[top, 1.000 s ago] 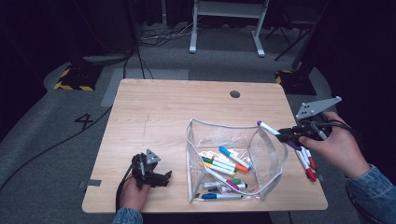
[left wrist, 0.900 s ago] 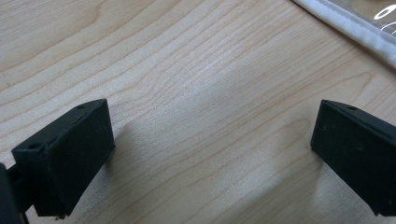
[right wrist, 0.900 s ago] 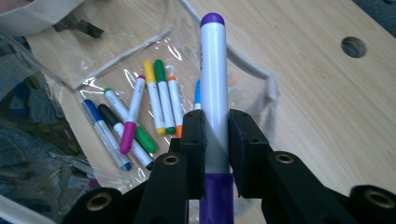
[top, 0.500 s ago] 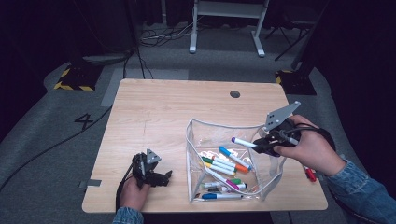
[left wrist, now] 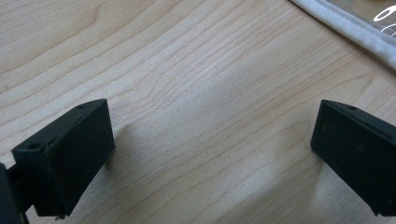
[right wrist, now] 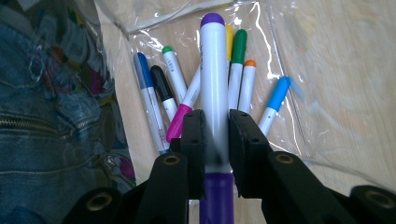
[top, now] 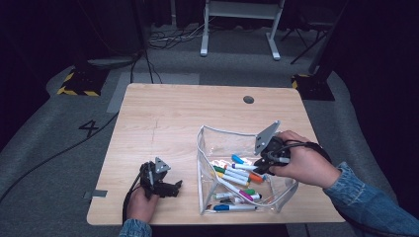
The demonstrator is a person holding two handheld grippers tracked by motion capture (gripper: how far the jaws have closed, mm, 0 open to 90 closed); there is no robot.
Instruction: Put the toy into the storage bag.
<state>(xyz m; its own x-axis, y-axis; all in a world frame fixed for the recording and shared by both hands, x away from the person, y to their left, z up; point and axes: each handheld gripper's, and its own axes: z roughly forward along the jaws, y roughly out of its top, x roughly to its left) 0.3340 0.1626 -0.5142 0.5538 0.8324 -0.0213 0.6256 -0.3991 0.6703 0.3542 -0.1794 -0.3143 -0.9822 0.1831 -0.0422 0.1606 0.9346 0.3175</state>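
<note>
The right claw [right wrist: 215, 133] pinches a purple-capped marker [right wrist: 214, 70] over the open clear plastic pouch [top: 207, 136], above the markers lying inside. The left claw [left wrist: 210, 154] rests spread wide on the bare wooden counter [top: 173, 113], just beside the pouch.

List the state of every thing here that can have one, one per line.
Clear pouch: open, standing on the table.
Purple marker: capped, clamped by the right gripper over the pouch.
Markers in the pouch: capped, lying loose.
Left gripper: jaws wide open, nothing between them, on the table.
</note>
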